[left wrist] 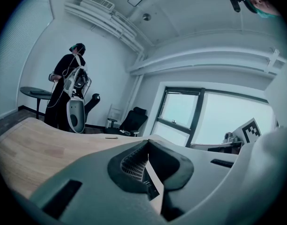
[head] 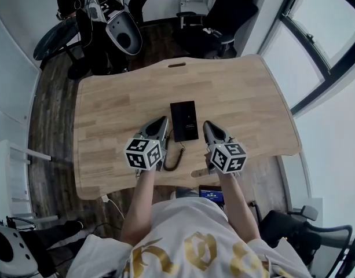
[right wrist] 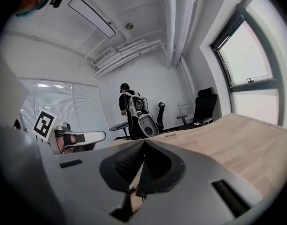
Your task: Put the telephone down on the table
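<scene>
A black telephone [head: 183, 120] lies flat on the wooden table [head: 241, 97], its coiled cord [head: 176, 155] trailing toward the near edge. My left gripper [head: 162, 121] hovers just left of the phone with its jaws shut and nothing between them. My right gripper [head: 207, 125] hovers just right of the phone, also shut and empty. Neither touches the phone. In the left gripper view the shut jaws [left wrist: 148, 149] point level across the tabletop; the phone is hidden there. The right gripper view shows its own shut jaws [right wrist: 143, 146] and a bit of cord below them.
A black office chair [head: 218, 22] and a white machine with a bicycle [head: 116, 28] stand beyond the table's far edge. A person [right wrist: 127, 109] stands there too. Windows [head: 316, 51] run along the right. A cable [head: 110, 202] hangs off the near left edge.
</scene>
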A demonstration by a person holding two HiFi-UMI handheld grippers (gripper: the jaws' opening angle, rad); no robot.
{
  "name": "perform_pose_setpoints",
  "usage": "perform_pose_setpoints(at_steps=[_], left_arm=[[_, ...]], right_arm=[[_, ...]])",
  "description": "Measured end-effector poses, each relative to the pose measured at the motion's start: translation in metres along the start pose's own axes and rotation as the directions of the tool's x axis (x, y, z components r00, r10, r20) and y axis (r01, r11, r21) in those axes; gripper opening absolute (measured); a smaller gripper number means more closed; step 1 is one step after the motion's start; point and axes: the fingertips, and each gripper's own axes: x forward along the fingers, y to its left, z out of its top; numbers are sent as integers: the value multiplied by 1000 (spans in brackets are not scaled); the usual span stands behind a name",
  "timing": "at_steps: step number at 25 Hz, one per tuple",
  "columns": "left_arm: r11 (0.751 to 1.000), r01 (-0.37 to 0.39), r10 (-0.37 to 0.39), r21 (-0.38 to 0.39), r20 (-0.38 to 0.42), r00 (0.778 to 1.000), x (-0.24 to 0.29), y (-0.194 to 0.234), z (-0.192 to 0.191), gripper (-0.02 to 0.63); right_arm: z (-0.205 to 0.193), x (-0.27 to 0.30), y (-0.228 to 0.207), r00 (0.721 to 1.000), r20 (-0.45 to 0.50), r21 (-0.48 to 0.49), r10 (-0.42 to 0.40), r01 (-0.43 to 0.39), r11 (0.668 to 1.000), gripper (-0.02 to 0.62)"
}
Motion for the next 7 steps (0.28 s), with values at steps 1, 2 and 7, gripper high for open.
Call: perform_pose_setpoints(at_steps=[1, 2, 7], left_arm=[[1000, 0, 0, 0, 0, 1000, 1, 0, 0, 9], [1000, 0, 0, 0, 1, 1000, 1, 0, 0, 9], [1000, 1, -1, 3, 3, 1000, 5, -1, 2, 9]], right_arm=[[0, 0, -1, 1000, 1, 1, -1, 1, 1000, 12], [1, 0, -2, 1000, 3, 3, -2, 2, 1000, 12], [4, 2, -6, 1000, 13, 7, -5, 5, 1000, 12]])
